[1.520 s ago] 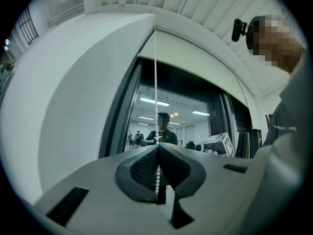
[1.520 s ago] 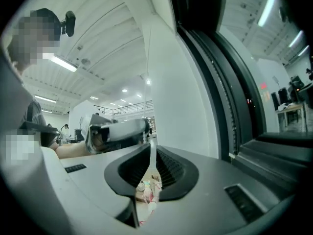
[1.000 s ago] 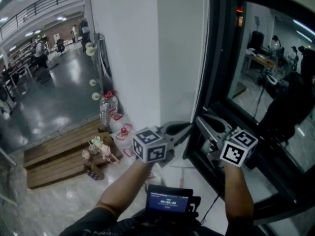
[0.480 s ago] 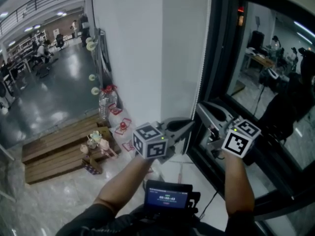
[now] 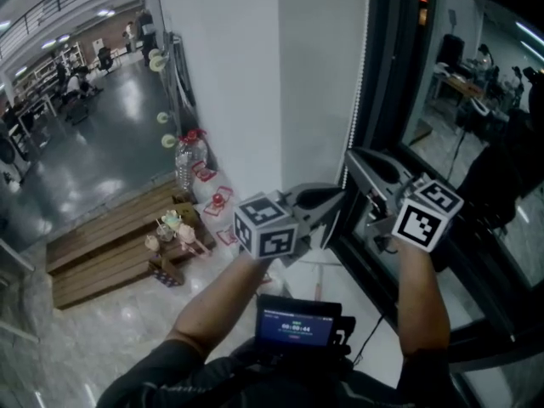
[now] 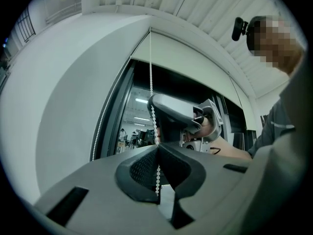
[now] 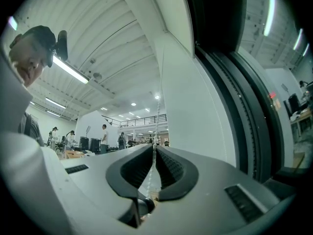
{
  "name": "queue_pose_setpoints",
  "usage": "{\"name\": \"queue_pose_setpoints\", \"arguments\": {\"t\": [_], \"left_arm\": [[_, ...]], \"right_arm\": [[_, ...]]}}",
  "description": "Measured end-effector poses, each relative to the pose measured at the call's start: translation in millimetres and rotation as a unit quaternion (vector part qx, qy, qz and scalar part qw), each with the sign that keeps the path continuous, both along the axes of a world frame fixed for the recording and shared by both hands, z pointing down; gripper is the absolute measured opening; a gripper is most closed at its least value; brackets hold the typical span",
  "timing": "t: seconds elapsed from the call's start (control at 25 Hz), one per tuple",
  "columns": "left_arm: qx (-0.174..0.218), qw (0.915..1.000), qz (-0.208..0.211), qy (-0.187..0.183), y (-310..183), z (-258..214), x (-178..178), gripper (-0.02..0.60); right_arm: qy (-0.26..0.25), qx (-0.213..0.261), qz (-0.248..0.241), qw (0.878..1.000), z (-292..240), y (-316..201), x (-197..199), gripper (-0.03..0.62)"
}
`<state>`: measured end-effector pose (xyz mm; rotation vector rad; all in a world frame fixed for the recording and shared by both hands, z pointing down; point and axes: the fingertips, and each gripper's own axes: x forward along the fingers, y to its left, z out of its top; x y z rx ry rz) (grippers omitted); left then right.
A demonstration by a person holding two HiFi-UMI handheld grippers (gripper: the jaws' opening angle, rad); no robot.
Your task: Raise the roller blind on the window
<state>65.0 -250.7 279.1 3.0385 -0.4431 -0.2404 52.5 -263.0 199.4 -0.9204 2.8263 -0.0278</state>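
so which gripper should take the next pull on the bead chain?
Probably right. The right gripper has just been closing its jaws on the bead chain, above the left gripper, which also pinches it, so it has the longer downward stroke.

Both forearms reach forward. The left forearm [image 5: 217,300] angles in toward the bead chain [image 6: 150,67], and the right forearm [image 5: 421,300] comes up just to the right of it. The left hand-held gripper [image 6: 157,147] points roughly level, its jaws pinched together on the chain. The right hand-held gripper [image 7: 154,147] sits higher on the chain, directly above the left. Its jaws have just been closing, and the chain is clamped between them.
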Motion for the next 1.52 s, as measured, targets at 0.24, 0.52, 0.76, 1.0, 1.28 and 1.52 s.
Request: {"name": "queue_pose_setpoints", "arguments": {"t": [0.24, 0.52, 0.76, 1.0, 1.28, 1.52], "left_arm": [[-0.007, 1.0, 0.003, 0.005, -8, 3, 2, 0.002], [-0.017, 0.9998, -0.008, -0.003, -20, 17, 8, 0.002], [-0.053, 0.9985, -0.009, -0.011, -30, 47, 13, 0.002], [-0.051, 0.9986, -0.006, -0.012, -32, 58, 12, 0.002], [-0.046, 0.9988, -0.007, -0.013, -29, 65, 12, 0.002], [-0.072, 0.9973, 0.0, -0.014, -25, 88, 11, 0.002]], "right_arm": [[-0.004, -0.002, -0.004, 1.0, 3, -8, 2, 0.012], [-0.021, -0.016, -0.009, 1.0, 21, -20, 9, 0.012], [-0.003, -0.059, -0.009, 0.998, 71, -30, 10, 0.003], [-0.004, -0.063, -0.004, 0.998, 82, -32, 10, 0.003], [0.009, -0.062, 0.002, 0.998, 90, -29, 8, 0.002], [0.01, -0.088, 0.002, 0.996, 113, -26, 9, 0.002]]}}
